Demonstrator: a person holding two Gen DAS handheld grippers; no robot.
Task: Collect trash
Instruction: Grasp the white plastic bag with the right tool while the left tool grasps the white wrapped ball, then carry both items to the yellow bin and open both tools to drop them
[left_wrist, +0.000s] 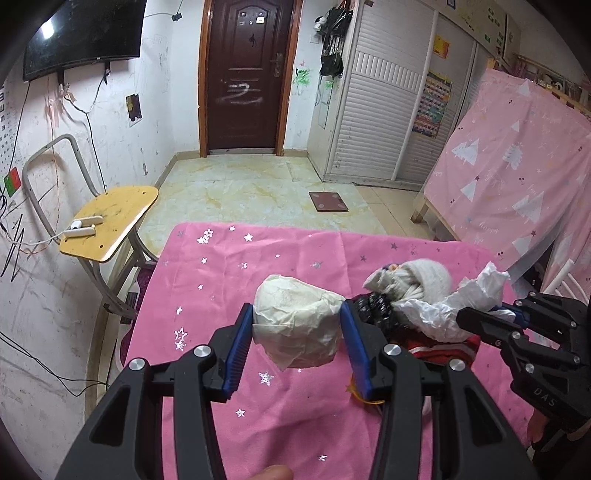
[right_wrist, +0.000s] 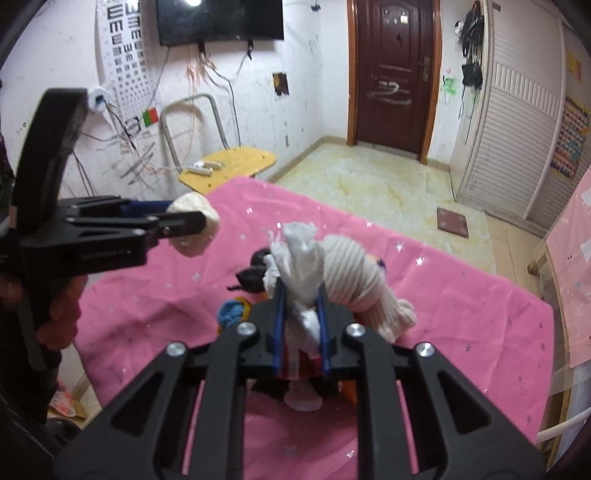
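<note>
A crumpled cream paper ball (left_wrist: 297, 325) hangs just above the pink star-printed cloth (left_wrist: 207, 280), and my left gripper (left_wrist: 297, 319) is shut on it, its blue pads pressed on both sides. From the right wrist view that same paper ball (right_wrist: 194, 225) shows at the left gripper's tip. My right gripper (right_wrist: 300, 295) is shut on a crumpled white tissue (right_wrist: 301, 254), which sticks up between its blue pads. The left wrist view shows this white tissue (left_wrist: 476, 295) in the right gripper (left_wrist: 495, 314) at the right.
A pile of clothing lies on the cloth: a cream knit piece (right_wrist: 354, 273), black fabric (left_wrist: 373, 310), a red striped item (left_wrist: 443, 349) and a blue knit bit (right_wrist: 231, 314). A yellow chair (left_wrist: 110, 221) stands left of the table. Tiled floor with a dark scale (left_wrist: 328, 201) lies beyond.
</note>
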